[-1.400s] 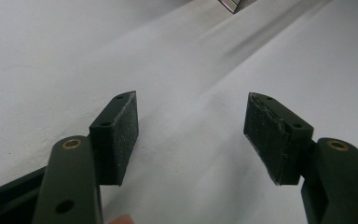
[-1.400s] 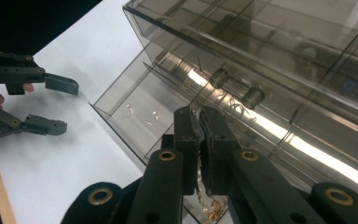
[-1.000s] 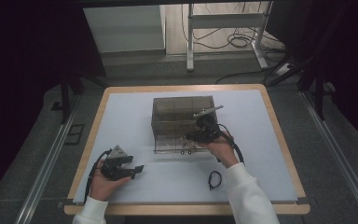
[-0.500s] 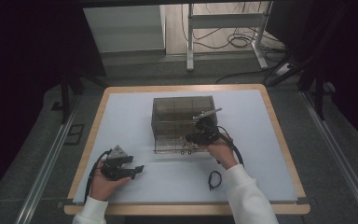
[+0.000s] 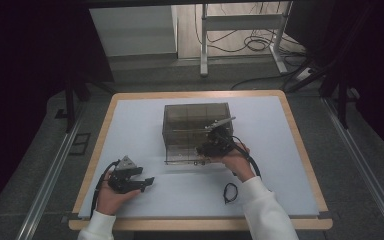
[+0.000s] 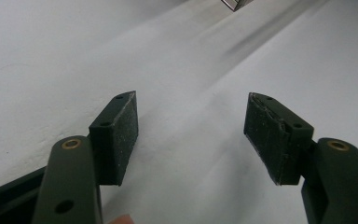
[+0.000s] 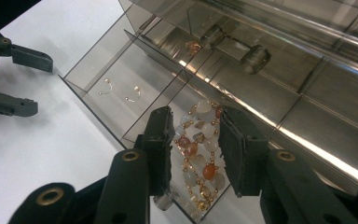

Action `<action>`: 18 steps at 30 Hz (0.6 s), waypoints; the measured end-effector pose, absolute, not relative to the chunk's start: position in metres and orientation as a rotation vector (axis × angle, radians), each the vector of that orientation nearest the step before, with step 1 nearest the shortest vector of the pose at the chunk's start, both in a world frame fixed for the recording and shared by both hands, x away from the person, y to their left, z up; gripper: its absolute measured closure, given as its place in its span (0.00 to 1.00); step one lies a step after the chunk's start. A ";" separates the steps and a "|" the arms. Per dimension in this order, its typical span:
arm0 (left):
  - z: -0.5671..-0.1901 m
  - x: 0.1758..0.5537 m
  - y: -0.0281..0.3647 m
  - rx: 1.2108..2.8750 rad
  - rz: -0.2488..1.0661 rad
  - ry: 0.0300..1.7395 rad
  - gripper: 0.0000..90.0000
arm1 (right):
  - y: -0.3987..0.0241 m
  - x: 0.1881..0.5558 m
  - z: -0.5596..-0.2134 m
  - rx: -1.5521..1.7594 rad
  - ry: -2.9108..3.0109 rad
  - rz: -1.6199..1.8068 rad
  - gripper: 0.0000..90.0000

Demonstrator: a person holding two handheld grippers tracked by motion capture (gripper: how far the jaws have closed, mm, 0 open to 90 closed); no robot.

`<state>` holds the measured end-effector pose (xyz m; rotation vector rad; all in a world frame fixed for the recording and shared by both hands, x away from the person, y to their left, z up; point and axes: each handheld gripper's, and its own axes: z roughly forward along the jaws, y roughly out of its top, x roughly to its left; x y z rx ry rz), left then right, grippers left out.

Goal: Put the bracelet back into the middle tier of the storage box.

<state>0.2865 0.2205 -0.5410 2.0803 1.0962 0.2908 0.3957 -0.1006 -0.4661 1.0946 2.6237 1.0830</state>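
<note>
A smoky clear jewellery box point(image 5: 195, 120) stands mid-table with its bottom drawer point(image 7: 93, 105) pulled out toward me. My right gripper point(image 5: 208, 148) points down into that drawer. Its jaws have just been opening, and a bracelet of orange and white beads point(image 7: 196, 140) lies between them in the drawer's compartment; the pads point(image 7: 162, 140) stand just off it. Two small hoop earrings point(image 7: 121, 91) lie in the neighbouring compartment. My left gripper point(image 5: 146, 176) rests open on the white table at the front left, with nothing between its pads point(image 6: 116, 133).
A small black ring point(image 5: 230, 192) lies on the table point(image 5: 280, 150) beside my right sleeve. The box's upper drawers point(image 7: 256, 56) with round knobs overhang the right gripper. The left gripper point(image 7: 32, 81) shows farther off beyond the drawer's corner.
</note>
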 end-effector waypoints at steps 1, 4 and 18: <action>-0.541 0.286 0.221 2.080 0.292 1.097 0.39 | -0.101 0.395 -0.466 1.094 2.622 1.086 0.70; -0.541 0.286 0.221 2.080 0.291 1.097 0.39 | -0.103 0.393 -0.464 1.088 2.611 1.097 0.69; -0.540 0.286 0.222 2.077 0.295 1.099 0.39 | -0.112 0.382 -0.463 1.064 2.574 1.150 0.67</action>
